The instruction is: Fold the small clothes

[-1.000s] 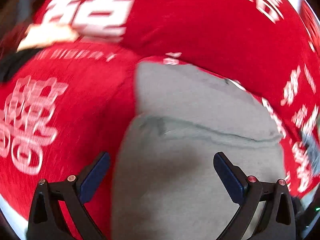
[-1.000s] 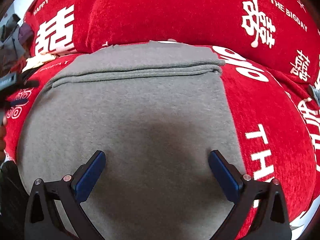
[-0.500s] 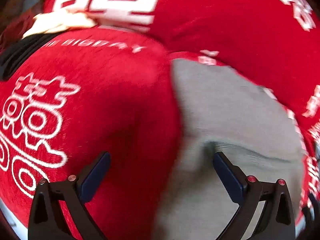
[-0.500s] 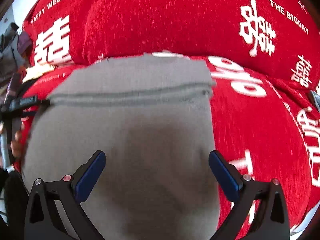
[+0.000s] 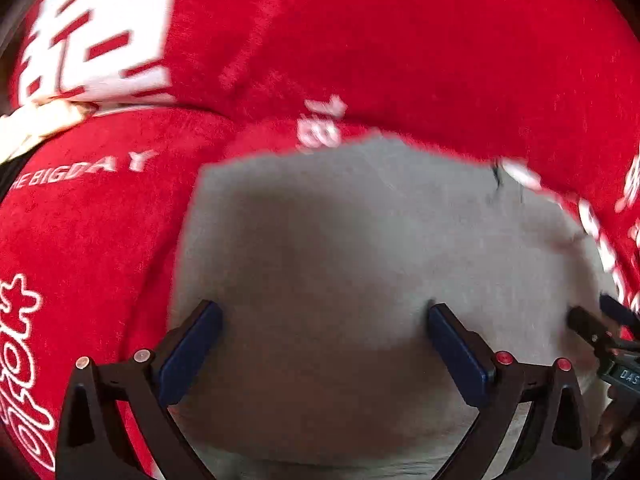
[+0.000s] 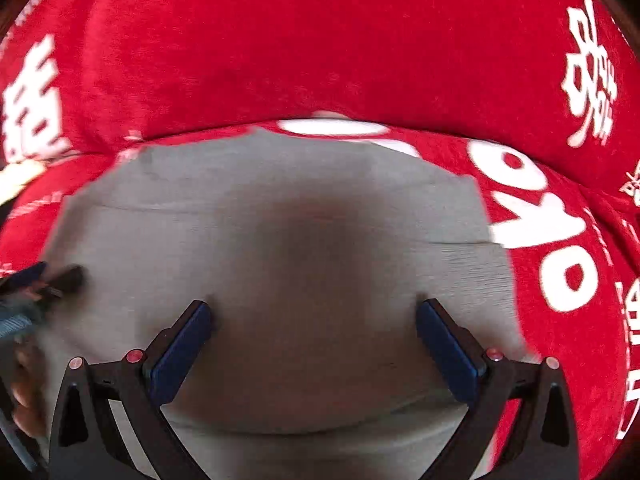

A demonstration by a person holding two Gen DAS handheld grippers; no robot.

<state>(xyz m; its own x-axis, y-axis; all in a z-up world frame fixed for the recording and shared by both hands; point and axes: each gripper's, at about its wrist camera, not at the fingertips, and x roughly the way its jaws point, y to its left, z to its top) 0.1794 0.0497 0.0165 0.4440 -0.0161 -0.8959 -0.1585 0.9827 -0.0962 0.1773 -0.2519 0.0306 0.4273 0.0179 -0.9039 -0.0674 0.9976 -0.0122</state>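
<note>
Both grippers have dropped closer onto the grey folded garment (image 5: 360, 248) since the last frame; left gripper (image 5: 324, 344) and right gripper (image 6: 314, 340) gape wide, empty — cloth directly beneath you, on the red sofa cushion (image 6: 560, 320); long axis unclear.
</note>
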